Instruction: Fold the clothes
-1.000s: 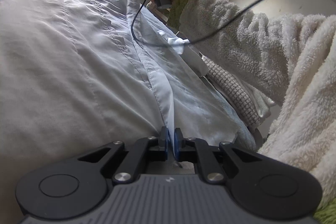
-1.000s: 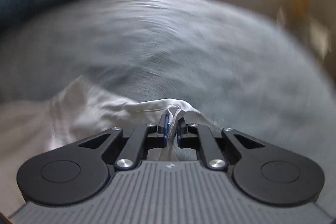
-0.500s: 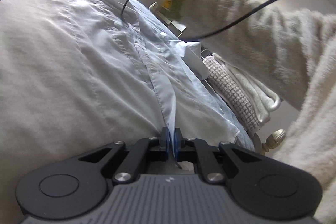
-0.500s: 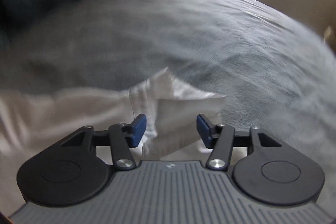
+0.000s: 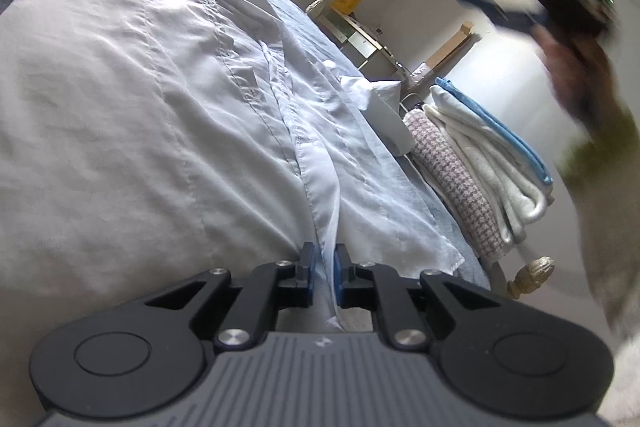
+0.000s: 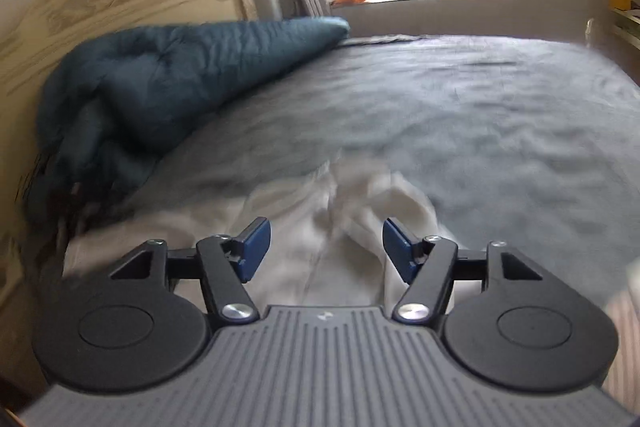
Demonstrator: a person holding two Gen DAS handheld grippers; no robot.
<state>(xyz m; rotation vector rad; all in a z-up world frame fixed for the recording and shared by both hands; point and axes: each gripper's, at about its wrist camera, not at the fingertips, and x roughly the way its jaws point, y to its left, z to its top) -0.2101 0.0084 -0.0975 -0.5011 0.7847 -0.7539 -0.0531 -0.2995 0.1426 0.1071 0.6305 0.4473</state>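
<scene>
Left gripper (image 5: 323, 269) sat nearly closed on the shirt (image 5: 168, 115) placket, its jaws easing open a little; cloth ran from it toward 12 o'clock across the bed (image 6: 460, 115). Right gripper (image 6: 326, 245) held nothing, its jaws opening — collar end lay just beyond it at 12 o'clock. Judgement: keep the left pinch firm and the placket straight, then regrasp a side edge — not a loose fold.
</scene>
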